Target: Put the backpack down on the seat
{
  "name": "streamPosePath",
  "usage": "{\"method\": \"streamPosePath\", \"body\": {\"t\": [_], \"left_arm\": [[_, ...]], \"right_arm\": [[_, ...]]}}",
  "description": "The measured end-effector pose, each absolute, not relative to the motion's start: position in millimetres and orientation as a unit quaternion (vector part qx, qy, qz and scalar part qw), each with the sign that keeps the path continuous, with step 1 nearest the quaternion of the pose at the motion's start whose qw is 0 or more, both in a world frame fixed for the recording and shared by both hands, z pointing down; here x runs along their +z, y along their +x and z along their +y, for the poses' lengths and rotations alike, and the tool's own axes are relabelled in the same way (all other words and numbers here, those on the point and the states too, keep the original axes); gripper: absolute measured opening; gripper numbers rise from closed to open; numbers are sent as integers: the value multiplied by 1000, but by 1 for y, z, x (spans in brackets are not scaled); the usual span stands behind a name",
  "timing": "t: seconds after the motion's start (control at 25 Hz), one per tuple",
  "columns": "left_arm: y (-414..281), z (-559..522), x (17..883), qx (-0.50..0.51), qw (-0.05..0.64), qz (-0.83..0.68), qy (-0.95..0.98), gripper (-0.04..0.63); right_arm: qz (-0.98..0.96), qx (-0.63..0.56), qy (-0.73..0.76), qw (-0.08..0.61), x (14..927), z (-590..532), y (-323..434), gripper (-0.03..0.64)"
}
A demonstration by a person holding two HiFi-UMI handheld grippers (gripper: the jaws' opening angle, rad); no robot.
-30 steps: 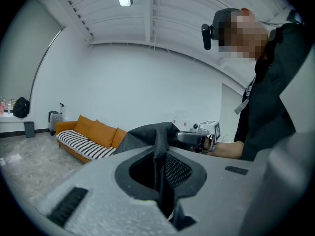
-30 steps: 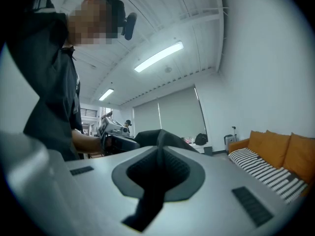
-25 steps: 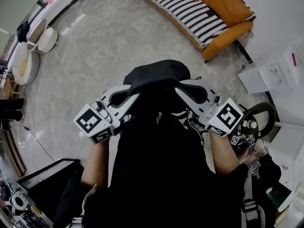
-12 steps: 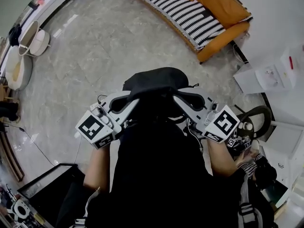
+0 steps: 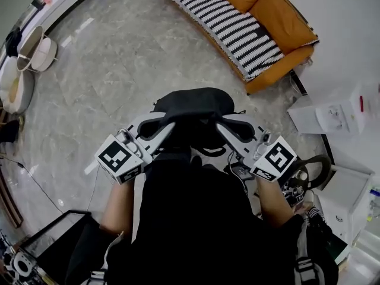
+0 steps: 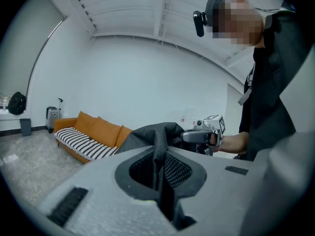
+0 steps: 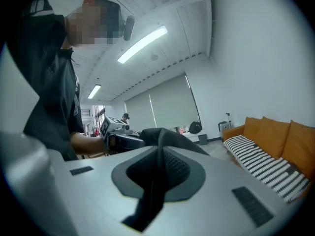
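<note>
Backpack over open floor, sofa apart.

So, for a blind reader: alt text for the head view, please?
Seen from above, a person holds a black backpack up with the left gripper and right gripper, each shut on it. Below lies a marble floor, with an orange sofa at upper right.
</note>
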State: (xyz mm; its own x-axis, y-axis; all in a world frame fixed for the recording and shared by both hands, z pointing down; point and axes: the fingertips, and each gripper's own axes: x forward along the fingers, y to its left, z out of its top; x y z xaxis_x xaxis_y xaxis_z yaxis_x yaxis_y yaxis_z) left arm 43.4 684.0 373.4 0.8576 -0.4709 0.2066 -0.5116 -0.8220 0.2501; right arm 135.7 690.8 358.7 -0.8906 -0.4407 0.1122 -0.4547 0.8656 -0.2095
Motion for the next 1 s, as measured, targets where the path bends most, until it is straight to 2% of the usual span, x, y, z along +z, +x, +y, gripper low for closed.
{"method": "streamPosePath", "body": {"t": [0.52, 0.88, 1.0], "left_arm": [[-6, 551, 349, 39, 134, -262, 955, 28], [-16, 476, 359, 52, 107, -273, 955, 28], [-15, 452, 365, 56, 132, -289, 947, 28]], "right_arm": [[-963, 101, 251, 11, 336, 552, 86, 41], [-963, 121, 242, -1, 345, 483, 79, 41], [-964, 130, 230, 0, 352, 455, 79, 41]]}}
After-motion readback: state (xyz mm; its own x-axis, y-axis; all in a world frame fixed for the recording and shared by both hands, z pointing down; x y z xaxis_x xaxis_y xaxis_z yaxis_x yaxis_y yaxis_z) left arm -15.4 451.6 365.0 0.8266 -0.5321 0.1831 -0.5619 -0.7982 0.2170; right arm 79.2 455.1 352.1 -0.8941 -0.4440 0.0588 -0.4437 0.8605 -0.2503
